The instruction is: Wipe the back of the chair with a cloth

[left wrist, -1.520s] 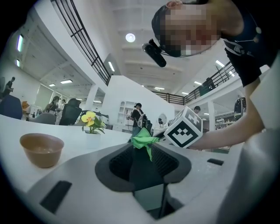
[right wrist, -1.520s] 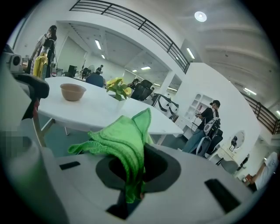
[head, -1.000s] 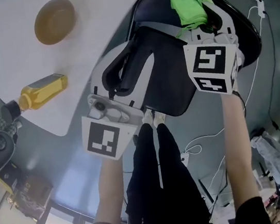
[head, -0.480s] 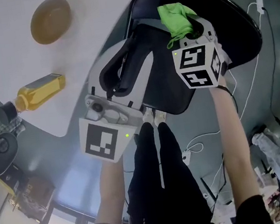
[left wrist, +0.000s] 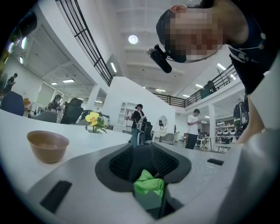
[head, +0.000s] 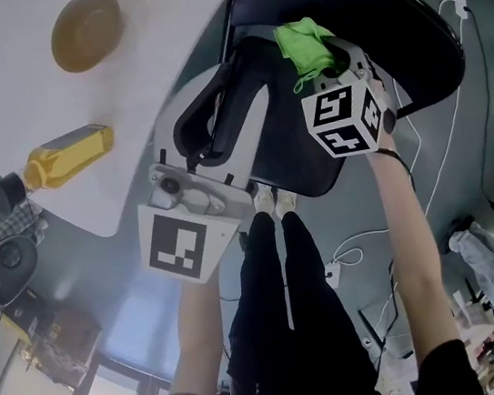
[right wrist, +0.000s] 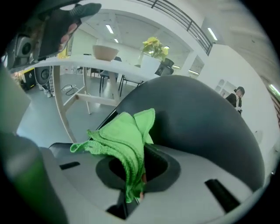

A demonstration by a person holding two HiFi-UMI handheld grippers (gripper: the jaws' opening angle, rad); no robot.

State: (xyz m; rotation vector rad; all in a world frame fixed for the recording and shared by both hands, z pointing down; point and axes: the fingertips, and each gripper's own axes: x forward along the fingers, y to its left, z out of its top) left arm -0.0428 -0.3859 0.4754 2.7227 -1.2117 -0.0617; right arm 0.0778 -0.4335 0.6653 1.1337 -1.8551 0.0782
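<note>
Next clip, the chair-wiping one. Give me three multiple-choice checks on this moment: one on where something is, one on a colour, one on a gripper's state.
1. Where is the yellow plastic bottle with the black cap?
A) on the white table
B) on a shelf
C) in a drawer

2. What colour is the crumpled cloth in the right gripper?
A) blue
B) green
C) white

3. How do the left gripper's fingers stand?
A) shut on the cloth
B) shut on the bottle
C) apart, holding nothing

Key:
1 A, since the head view shows the bottle lying on its side on the tabletop.
2 B, since both gripper views show the cloth as bright green.
3 C, since the left gripper view shows the fingers spread, with the cloth beyond them rather than between them.
</note>
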